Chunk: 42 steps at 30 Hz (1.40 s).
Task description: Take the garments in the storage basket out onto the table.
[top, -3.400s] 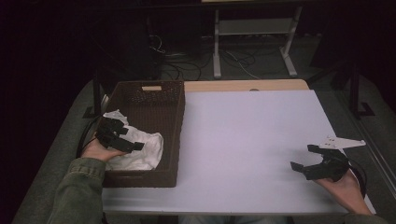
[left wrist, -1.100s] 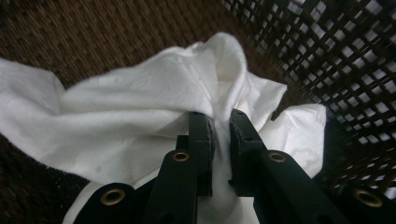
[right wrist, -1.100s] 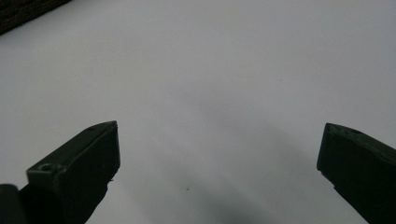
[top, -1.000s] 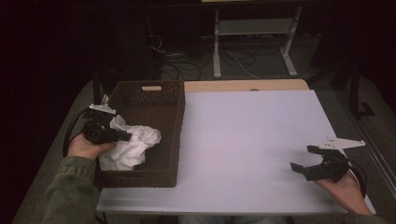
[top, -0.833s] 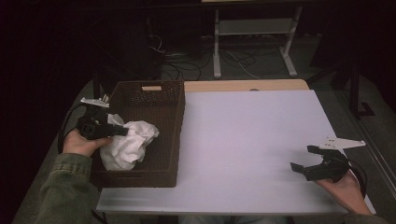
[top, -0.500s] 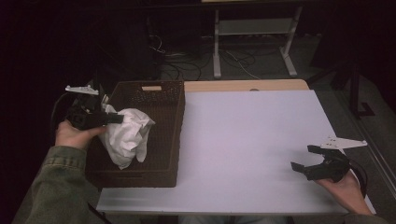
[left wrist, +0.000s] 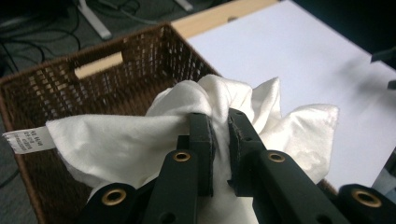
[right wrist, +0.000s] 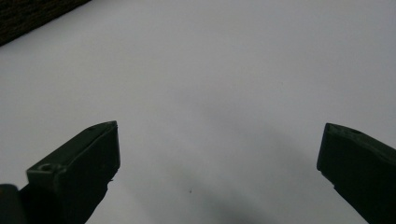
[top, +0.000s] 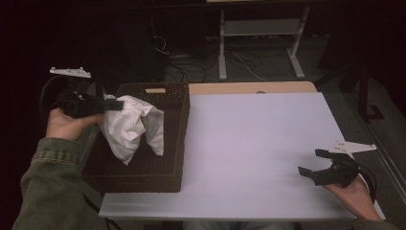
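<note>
Above the brown basket point(top: 143, 158) at the left side of the table point(top: 258, 143), the left tongs point(left wrist: 219, 128) are closed on a white cloth point(top: 131, 127), which hangs from them over the basket. Near the right edge, the right tongs point(top: 316, 165) rest with jaws wide open, holding nothing.

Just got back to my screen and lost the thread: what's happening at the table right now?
The left gripper has its jaws shut on a bunched fold of a white cloth and holds it above the brown wicker basket, with the rest of the cloth hanging down inside. A small tag sticks out at one edge of the cloth. The right gripper rests on the white tabletop at the near right, jaws wide open with nothing between them.
</note>
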### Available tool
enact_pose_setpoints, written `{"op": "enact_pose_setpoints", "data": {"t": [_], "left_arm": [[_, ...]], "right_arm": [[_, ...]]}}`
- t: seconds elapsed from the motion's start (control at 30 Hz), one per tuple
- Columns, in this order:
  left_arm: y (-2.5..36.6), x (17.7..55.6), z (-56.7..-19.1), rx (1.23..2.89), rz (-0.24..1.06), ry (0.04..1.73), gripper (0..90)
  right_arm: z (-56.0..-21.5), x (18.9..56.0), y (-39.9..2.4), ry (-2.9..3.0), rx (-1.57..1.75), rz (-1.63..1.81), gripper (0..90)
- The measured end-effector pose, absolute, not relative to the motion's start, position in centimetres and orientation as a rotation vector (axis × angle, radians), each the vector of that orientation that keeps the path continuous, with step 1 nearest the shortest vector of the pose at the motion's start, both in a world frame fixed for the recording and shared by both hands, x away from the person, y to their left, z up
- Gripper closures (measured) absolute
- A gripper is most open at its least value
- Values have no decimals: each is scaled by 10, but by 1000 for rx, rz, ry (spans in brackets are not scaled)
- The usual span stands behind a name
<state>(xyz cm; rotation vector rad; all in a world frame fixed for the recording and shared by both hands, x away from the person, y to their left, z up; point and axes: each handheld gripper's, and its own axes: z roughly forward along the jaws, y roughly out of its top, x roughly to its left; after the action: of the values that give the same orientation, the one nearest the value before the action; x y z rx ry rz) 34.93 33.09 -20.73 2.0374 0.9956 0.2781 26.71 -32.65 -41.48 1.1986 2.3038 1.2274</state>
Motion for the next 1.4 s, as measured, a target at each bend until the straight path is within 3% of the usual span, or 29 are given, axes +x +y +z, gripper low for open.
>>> {"op": "enact_pose_setpoints", "data": {"t": [1.4], "left_arm": [[312,352,-104,2005,318,890,809]], "right_arm": [[-415,267,-326,2306,1207,1230,0]]}}
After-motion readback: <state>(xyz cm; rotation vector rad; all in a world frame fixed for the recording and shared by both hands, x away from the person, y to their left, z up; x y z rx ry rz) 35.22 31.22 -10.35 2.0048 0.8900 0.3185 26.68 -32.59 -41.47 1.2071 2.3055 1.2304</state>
